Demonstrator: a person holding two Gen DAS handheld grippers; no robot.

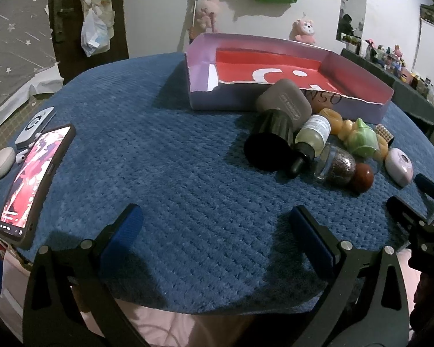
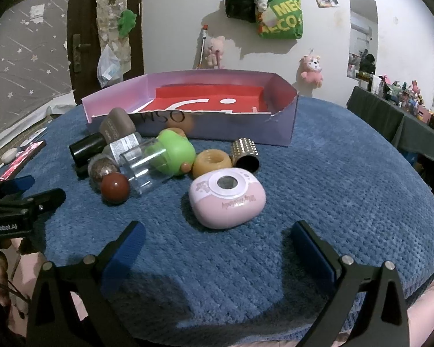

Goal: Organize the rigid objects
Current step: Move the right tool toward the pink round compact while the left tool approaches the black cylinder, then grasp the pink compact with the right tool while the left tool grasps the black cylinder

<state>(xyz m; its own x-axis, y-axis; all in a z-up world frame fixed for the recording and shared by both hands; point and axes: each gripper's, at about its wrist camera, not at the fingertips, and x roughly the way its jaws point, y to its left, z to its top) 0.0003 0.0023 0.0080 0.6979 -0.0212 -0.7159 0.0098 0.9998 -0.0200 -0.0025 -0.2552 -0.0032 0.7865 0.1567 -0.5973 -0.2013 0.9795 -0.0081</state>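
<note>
A cluster of small objects lies on the blue mat in front of a shallow purple box with a red bottom. The cluster holds a pink case, a green toy, an orange ring, a studded gold cap, a red-brown ball, a clear jar, a small bottle and a grey-capped black bottle. My left gripper is open and empty, left of the cluster. My right gripper is open and empty, just before the pink case.
A lit phone, a white remote and an earbud case lie at the mat's left edge. The mat's rounded front edge drops off below both grippers. A cluttered shelf stands at the right.
</note>
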